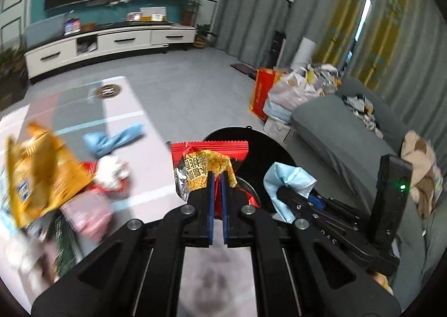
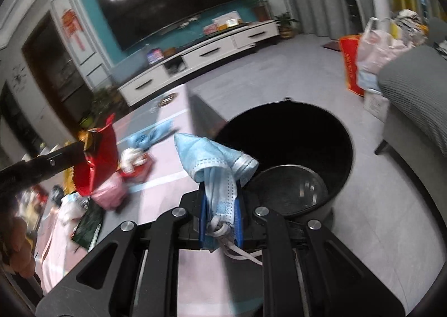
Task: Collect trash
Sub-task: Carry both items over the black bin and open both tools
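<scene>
My left gripper (image 1: 217, 178) is shut on a red and yellow snack wrapper (image 1: 208, 162), held in front of the open black bin (image 1: 268, 155). In the right wrist view the same wrapper (image 2: 97, 160) hangs from the left gripper (image 2: 82, 150) over the table at the left. My right gripper (image 2: 220, 194) is shut on a crumpled light blue face mask (image 2: 212, 157), whose ear loops dangle below the pads. It is held at the near rim of the bin (image 2: 293, 135). A metal bowl shape (image 2: 290, 188) lies inside the bin.
The pink table (image 1: 156, 155) carries more litter: a yellow bag (image 1: 36, 171), a blue mask (image 1: 117, 138), white tissue (image 1: 111, 169) and a pink packet (image 1: 89, 211). A grey sofa (image 1: 335, 132) and filled bags (image 1: 279, 93) stand right of the bin.
</scene>
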The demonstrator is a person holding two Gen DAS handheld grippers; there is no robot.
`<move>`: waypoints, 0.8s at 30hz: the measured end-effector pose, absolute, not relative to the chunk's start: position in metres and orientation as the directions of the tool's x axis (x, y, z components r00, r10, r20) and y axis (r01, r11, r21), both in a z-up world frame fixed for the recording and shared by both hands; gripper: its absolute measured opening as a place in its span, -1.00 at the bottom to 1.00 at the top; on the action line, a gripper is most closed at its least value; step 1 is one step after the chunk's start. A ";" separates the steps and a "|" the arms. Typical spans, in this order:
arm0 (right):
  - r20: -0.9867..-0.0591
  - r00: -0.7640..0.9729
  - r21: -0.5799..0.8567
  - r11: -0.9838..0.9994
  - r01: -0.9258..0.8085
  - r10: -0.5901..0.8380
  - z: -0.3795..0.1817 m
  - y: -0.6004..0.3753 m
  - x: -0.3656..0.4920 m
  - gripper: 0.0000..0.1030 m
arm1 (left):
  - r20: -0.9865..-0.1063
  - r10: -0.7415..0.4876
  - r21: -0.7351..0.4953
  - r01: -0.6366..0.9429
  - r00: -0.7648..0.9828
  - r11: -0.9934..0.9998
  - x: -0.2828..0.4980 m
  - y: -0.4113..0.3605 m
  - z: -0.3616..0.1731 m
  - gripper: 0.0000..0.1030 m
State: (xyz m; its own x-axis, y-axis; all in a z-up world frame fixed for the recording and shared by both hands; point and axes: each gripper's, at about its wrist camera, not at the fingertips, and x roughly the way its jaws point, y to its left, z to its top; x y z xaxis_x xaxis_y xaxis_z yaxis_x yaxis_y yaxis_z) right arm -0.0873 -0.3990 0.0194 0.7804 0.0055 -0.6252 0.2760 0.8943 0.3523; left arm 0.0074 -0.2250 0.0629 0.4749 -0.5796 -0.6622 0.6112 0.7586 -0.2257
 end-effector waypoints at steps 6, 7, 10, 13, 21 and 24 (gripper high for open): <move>-0.660 0.749 0.315 0.882 0.350 -0.061 0.001 -0.427 -0.070 -0.62 | -0.695 -0.594 -0.233 0.654 0.406 0.720 0.031 -0.284 0.037 -0.87; -0.665 0.744 0.309 0.882 0.356 -0.068 -0.002 -0.431 -0.069 -0.59 | -0.700 -0.596 -0.236 0.660 0.393 0.713 0.036 -0.294 0.032 -0.86; -0.682 0.726 0.285 0.880 0.379 -0.092 -0.013 -0.441 -0.063 -0.36 | -0.713 -0.591 -0.226 0.674 0.378 0.703 0.043 -0.313 0.021 -0.75; -0.699 0.707 0.270 0.876 0.400 -0.107 -0.022 -0.448 -0.060 0.08 | -0.723 -0.582 -0.223 0.673 0.371 0.706 0.052 -0.323 0.014 -0.12; -0.679 0.726 0.314 0.851 0.421 -0.109 -0.017 -0.453 -0.082 0.24 | -0.727 -0.565 -0.229 0.638 0.390 0.735 0.045 -0.292 0.011 0.40; -0.669 0.737 0.332 0.850 0.408 -0.093 -0.010 -0.443 -0.093 0.28 | -0.726 -0.556 -0.231 0.617 0.404 0.752 0.032 -0.265 0.012 0.57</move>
